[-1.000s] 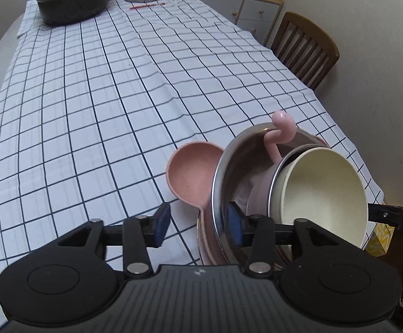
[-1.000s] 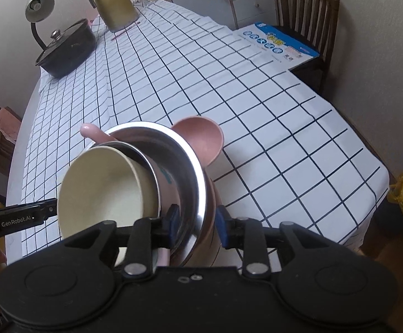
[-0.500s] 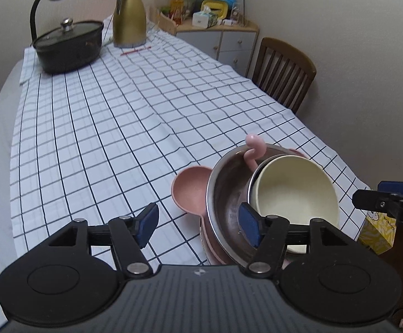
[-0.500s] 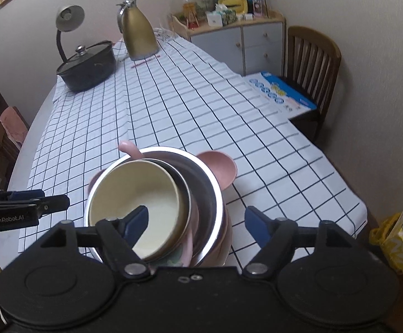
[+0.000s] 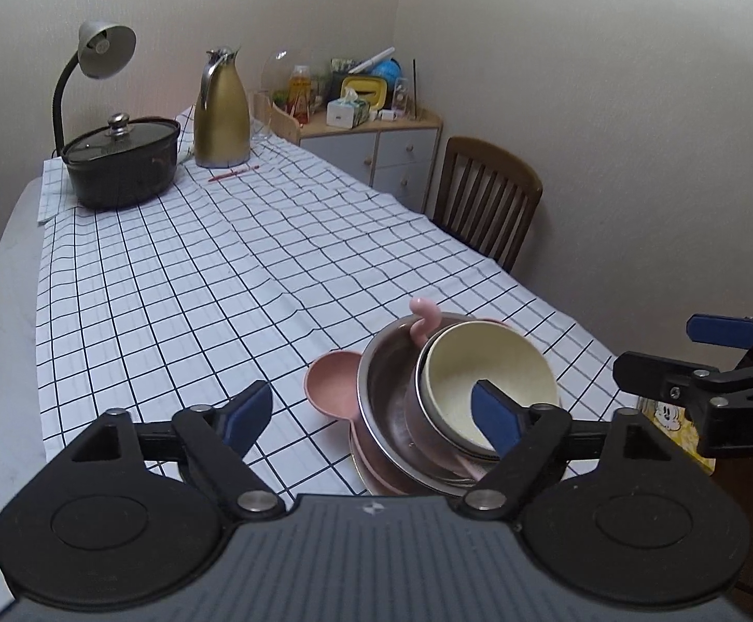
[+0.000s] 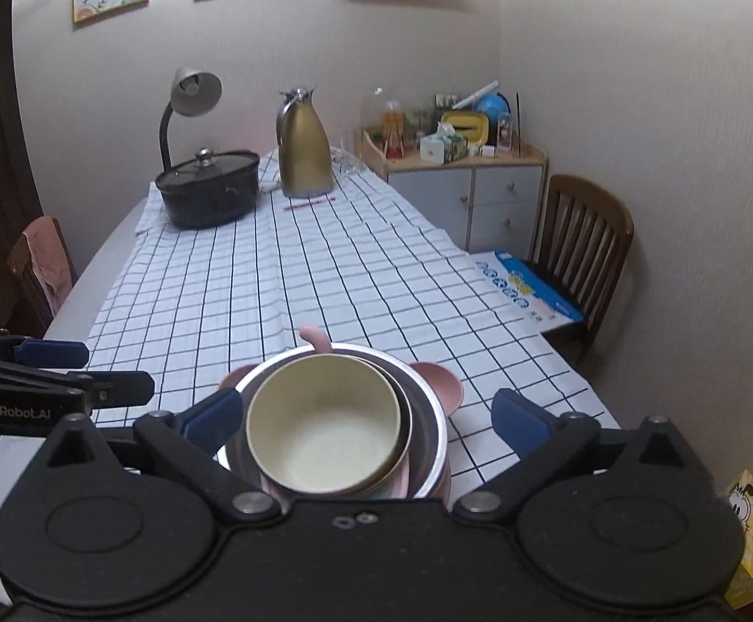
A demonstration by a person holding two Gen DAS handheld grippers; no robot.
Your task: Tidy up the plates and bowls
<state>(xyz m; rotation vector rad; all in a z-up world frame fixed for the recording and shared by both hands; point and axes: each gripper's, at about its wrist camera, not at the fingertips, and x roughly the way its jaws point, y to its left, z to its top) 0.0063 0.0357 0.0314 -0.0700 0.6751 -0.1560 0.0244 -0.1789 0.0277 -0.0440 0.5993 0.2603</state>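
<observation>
A stack of dishes sits at the near end of the checked table. A cream bowl lies inside a steel bowl, on a pink plate with round ears. A pink spoon handle sticks up behind. My left gripper is open and empty, raised above the stack's left side. My right gripper is open and empty, its jaws spread wider than the stack, above it. Each gripper shows in the other's view.
A black lidded pot, a gold jug and a desk lamp stand at the far end. A wooden chair and a cabinet are on the right. A yellow box sits near the floor.
Both grippers let go of the steel bowl's rim, opened wide, and pulled up and back from the stack. The stack stays on the table.
</observation>
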